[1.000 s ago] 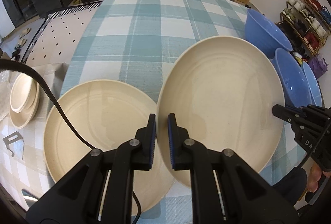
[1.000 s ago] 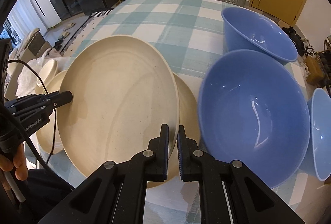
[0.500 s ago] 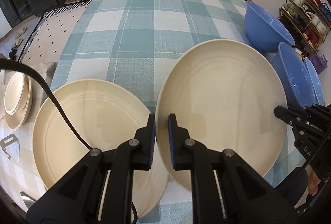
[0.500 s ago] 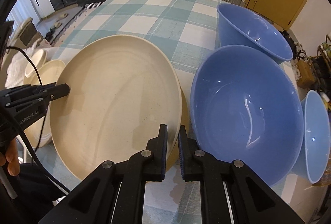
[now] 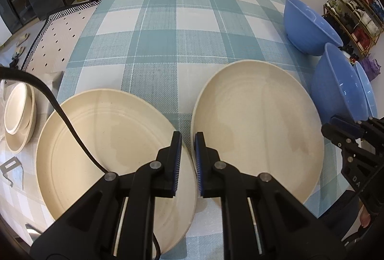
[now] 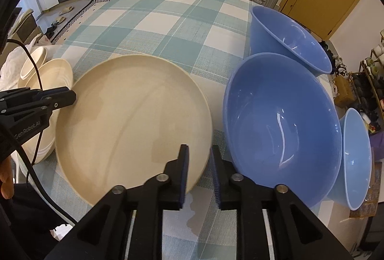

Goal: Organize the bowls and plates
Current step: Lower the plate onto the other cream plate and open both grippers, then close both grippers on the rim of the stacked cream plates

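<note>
A large cream plate (image 5: 259, 130) (image 6: 134, 120) lies low over the checked cloth. My left gripper (image 5: 187, 137) (image 6: 72, 97) is shut on its left rim, which overlaps the right edge of a second cream plate (image 5: 108, 151) (image 6: 51, 72). My right gripper (image 6: 198, 149) (image 5: 328, 126) is at the plate's right rim. Its jaws are opening, with the rim between them and a gap showing beside the right pad. Three blue bowls stand to the right: a big one (image 6: 283, 130) (image 5: 336, 89) closest, one behind it (image 6: 288, 43) (image 5: 309, 27), one at the edge (image 6: 355, 164) (image 5: 364, 89).
A stack of small cream bowls (image 5: 19, 113) (image 6: 33, 63) sits off the table's left side, near a metal bracket (image 5: 12, 166). The checked tablecloth (image 5: 180, 19) stretches away behind the plates. A rack of cups and shoes (image 5: 355, 10) stands at the far right.
The plate has come down from a tilted hold to lie flatter and lower. The right gripper's jaws, shut on the rim before, have parted. The left gripper keeps its grip.
</note>
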`<control>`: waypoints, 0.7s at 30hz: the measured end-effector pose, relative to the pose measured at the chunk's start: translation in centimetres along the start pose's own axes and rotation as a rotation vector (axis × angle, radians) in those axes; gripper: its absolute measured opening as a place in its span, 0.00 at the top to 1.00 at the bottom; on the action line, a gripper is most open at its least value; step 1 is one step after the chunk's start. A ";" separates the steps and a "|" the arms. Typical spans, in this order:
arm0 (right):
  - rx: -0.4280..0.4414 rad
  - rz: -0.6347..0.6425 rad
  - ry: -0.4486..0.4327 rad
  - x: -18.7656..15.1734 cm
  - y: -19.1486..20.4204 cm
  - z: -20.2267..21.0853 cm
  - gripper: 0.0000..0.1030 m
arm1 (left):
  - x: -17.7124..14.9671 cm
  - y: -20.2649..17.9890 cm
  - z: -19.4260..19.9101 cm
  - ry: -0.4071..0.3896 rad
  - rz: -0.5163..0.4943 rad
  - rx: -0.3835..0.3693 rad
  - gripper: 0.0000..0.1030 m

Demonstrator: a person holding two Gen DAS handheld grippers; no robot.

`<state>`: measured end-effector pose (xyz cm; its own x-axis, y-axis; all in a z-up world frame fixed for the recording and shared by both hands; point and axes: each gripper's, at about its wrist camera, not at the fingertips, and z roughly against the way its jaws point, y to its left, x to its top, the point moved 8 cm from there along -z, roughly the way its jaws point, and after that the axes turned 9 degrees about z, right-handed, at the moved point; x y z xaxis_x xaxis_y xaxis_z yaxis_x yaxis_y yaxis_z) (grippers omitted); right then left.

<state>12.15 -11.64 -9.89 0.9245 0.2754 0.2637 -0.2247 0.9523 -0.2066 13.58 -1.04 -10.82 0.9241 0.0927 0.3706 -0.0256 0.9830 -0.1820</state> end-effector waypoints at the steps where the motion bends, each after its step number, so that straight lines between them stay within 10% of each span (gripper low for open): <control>1: -0.001 0.001 -0.005 0.0 0.0 0.1 0.78 | -0.1 0.0 0.1 -0.001 0.002 -0.002 0.90; 11: 0.065 -0.022 -0.064 -0.1 0.7 2.6 0.39 | 0.0 2.0 2.1 -0.041 0.043 -0.005 0.31; 21: 0.147 -0.048 -0.099 -0.6 2.1 4.1 0.07 | -0.4 2.9 4.6 -0.061 0.019 -0.004 0.19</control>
<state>9.84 -9.30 -6.63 0.9022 0.2336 0.3625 -0.2302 0.9717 -0.0533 11.35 2.46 -7.36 0.8987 0.1207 0.4216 -0.0412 0.9804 -0.1927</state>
